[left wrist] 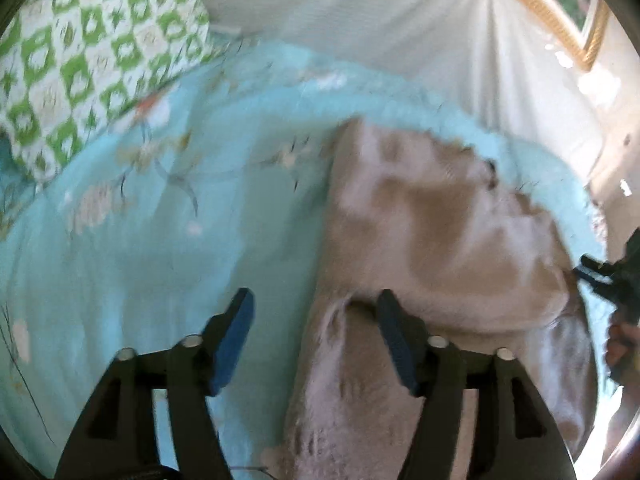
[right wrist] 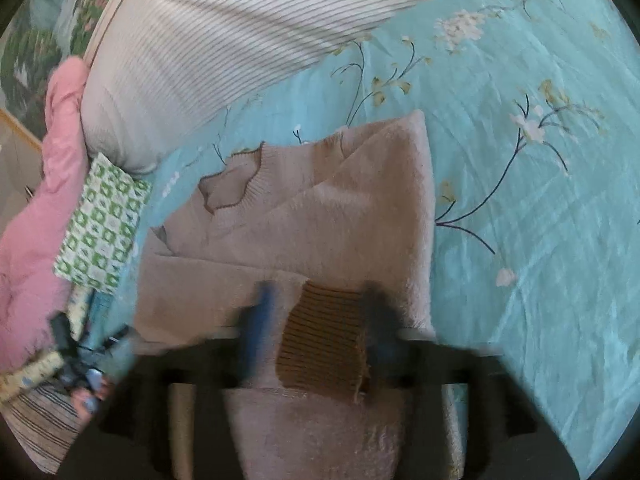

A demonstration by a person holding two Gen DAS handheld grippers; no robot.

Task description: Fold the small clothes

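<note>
Item: sweater (right wrist: 320, 216), beige, fuzzy knit, brown trim at collar and cuff. Lies flat on the bed sheet (right wrist: 520, 200), pale blue with a flower print, directly ahead of both pairs of fingers.

Condition of fold: partly done. In the right wrist view the far side panel lies turned over the body on a diagonal, and a sleeve is laid back across the chest so that its brown cuff (right wrist: 324, 344) rests between the right fingers. The collar remains exposed beyond the fingers, to their left. Judged outstanding: the near-left side and the lower body are not yet brought in, so no compact packet exists yet.

Right gripper (right wrist: 316, 320): fingers apart, one on either side of the cuff. The picture is smeared here; whether the pads touch the knit cannot be told.

Left gripper (left wrist: 316, 340): fingers apart, holding nothing. Its right finger sits over the sweater's edge, its left finger over bare sheet. The view is blurred.

Surroundings: green-and-white patterned pillow (right wrist: 104, 220), beyond and left of the right fingers; ribbed white bolster (right wrist: 224, 56) further off; pink quilt (right wrist: 28, 220) at far left.

Risk noted: fuzzy knit is soft and may slip open once the cuff is let go.
</note>
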